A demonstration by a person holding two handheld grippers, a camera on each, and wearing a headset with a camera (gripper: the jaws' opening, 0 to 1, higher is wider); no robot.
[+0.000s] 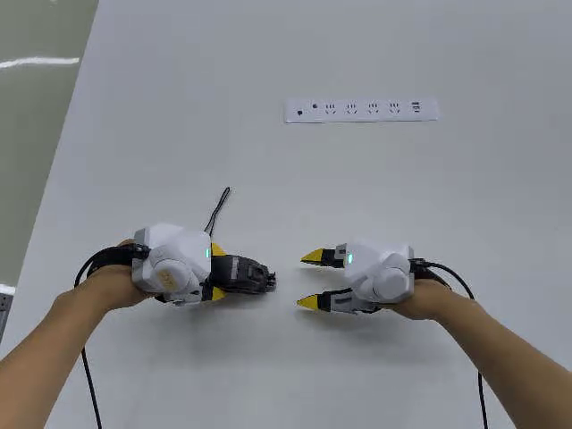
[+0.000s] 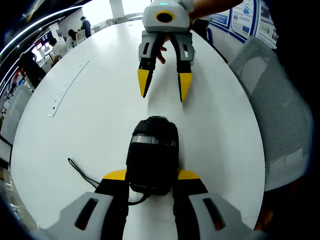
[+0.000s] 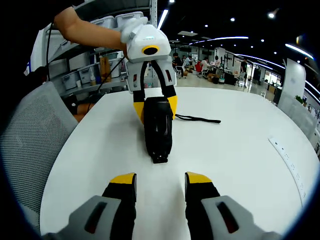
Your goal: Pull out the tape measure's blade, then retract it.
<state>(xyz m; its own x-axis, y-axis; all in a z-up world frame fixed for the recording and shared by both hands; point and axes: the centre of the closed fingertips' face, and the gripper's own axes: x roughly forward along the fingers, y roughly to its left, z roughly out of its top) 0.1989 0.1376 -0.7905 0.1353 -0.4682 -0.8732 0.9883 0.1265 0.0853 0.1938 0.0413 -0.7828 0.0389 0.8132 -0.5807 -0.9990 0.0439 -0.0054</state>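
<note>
White table (image 1: 268, 54): left gripper (image 1: 220, 272) clamps tape measure (image 1: 245, 273) (blade (image 3: 159, 159) seemingly retracted).

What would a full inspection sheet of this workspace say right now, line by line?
Surface: white table, no spills seen.
Job's things: black tape measure in the left claw, no blade seen drawn out.
Clutter: white power strip farther back, nothing plugged in.
Claws: left claw shut on the tape measure's sides; right claw open, empty, facing it, apart.
Cables: thin black cord trailing behind the tape measure; black cable looping at the left hand.
Surroundings: grey mesh chair beside the table; storage shelves beyond.
</note>
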